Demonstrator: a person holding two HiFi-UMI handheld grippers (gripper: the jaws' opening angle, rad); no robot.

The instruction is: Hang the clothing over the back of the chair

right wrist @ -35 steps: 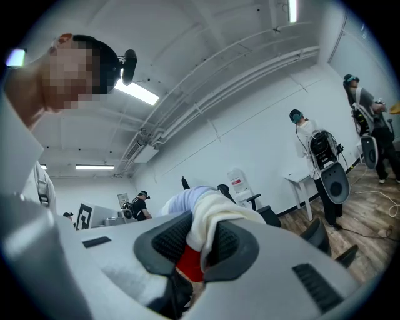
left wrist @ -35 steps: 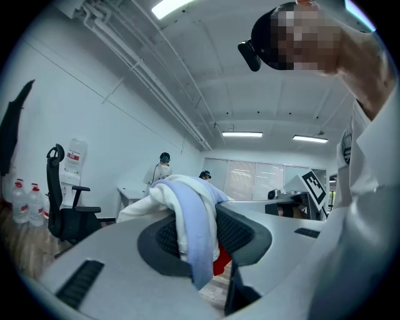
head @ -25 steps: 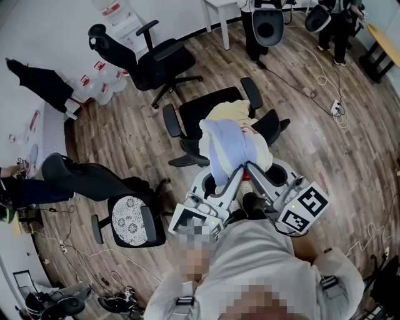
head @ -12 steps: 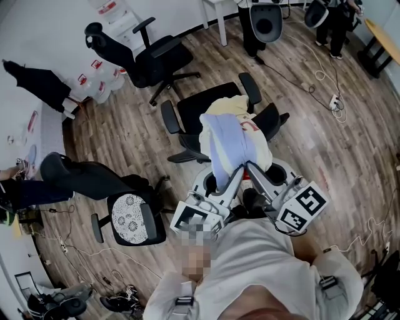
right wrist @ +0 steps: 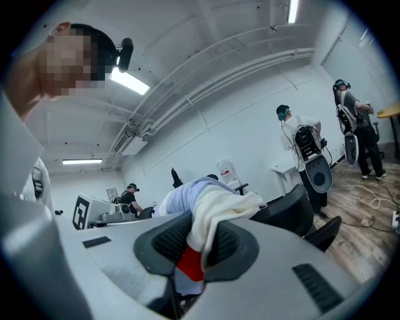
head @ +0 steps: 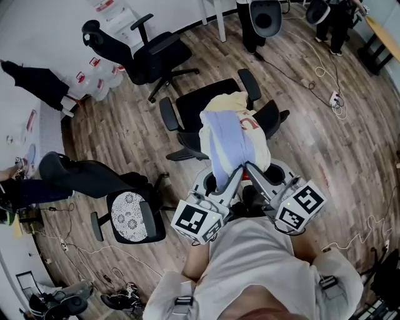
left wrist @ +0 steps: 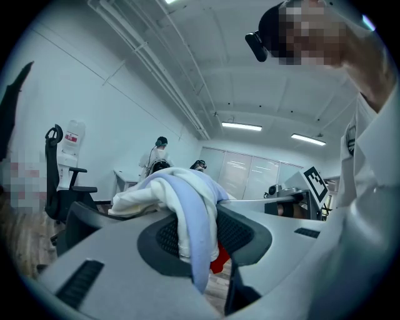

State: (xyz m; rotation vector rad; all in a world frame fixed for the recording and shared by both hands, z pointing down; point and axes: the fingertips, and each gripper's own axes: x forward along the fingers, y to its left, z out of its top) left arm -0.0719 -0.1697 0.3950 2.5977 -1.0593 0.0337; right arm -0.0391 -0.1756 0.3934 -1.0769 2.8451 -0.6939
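At the back of the chair (head: 203, 106), the clothing (head: 232, 134) is clamped narrowly in the jaws of both left gripper (head: 237, 172) and right gripper (head: 250, 169).

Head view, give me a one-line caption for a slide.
Seen from above, the left gripper and right gripper clamp pale clothing over the back of a black office chair.

I'm in an office-style lab room: black swivel chairs (head: 147, 59) stand about on a wood-plank floor (head: 119, 131), and a white table (head: 215, 12) sits by the plain white wall (head: 50, 31). Cables (head: 319, 78) and a power strip (head: 335, 100) trail over the boards. Strip lights (left wrist: 242, 126) cross the ceiling, and other people (right wrist: 299, 140) stand about with gear strapped on.
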